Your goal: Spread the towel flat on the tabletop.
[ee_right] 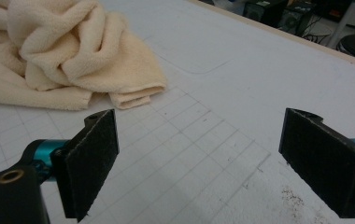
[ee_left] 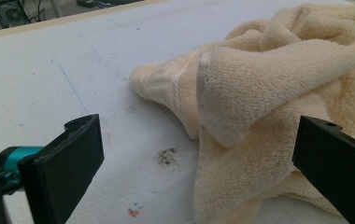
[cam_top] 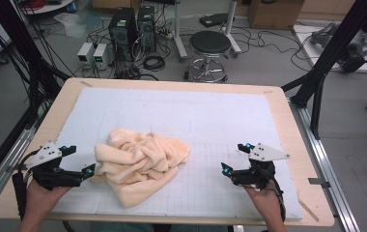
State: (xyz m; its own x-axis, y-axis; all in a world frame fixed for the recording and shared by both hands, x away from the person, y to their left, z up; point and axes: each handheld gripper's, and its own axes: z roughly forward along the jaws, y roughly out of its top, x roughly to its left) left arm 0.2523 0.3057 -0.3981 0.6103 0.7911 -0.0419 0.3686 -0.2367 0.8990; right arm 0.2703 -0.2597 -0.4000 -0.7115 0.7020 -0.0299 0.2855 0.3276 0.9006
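Towel (cam_top: 140,164) crumpled, its folds hidden

1. My left hand (cam_top: 39,195) comes in at the bottom left, holding the left gripper (cam_top: 77,159) low, jaws wide apart with nothing pressed between them.
2. My right hand (cam_top: 263,198) holds the right gripper (cam_top: 234,157) at the bottom right, jaws spread wide and unloaded.
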